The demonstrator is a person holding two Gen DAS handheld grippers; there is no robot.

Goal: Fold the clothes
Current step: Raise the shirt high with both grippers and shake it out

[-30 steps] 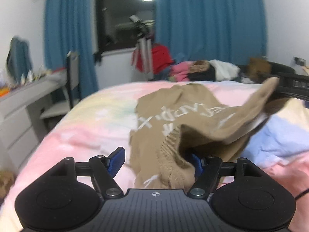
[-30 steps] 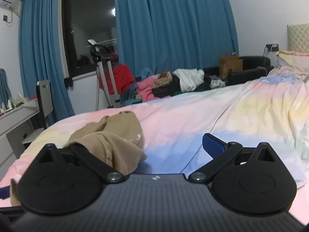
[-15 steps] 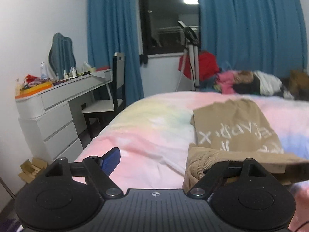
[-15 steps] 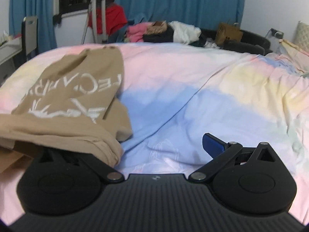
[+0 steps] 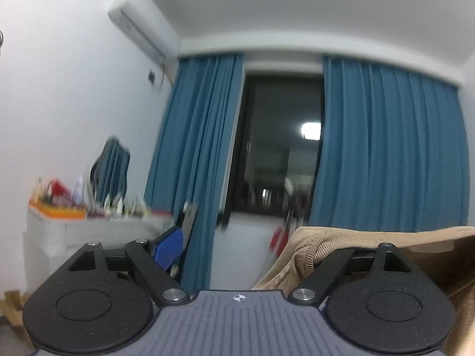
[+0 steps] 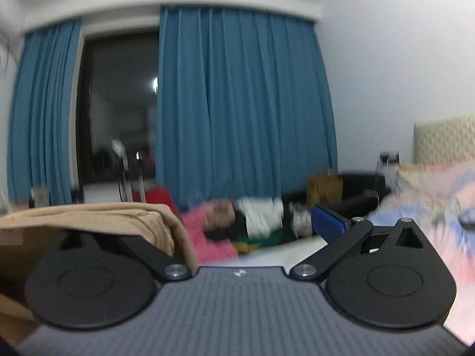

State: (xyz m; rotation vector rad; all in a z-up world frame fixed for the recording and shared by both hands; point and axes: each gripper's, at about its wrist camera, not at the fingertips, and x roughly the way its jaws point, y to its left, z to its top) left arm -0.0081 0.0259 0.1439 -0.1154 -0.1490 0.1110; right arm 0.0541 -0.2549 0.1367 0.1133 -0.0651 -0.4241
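Note:
A tan sweatshirt [image 5: 356, 237] hangs raised between my two grippers. In the left wrist view its ribbed hem drapes over the right finger of my left gripper [image 5: 237, 246], whose jaws stand wide apart; the left blue pad [image 5: 166, 247] is bare and nothing is pinched. In the right wrist view the same sweatshirt [image 6: 104, 216] covers the left finger of my right gripper [image 6: 243, 227], also open, with its right blue pad [image 6: 329, 227] bare. Both covered fingertips are hidden by cloth. The frames are blurred.
Blue curtains [image 5: 386, 148] flank a dark window [image 5: 279, 148]. A white dresser [image 5: 89, 228] with bottles stands at the left, an air conditioner [image 5: 136, 32] above it. A heap of clothes [image 6: 255, 219] lies on a black sofa [image 6: 362, 190]. The pastel bedcover [image 6: 430, 207] is at the right.
Both grippers have risen and tipped upward, carrying the sweatshirt off the bed. The bed has dropped out of the left view. The left jaws are slightly wider.

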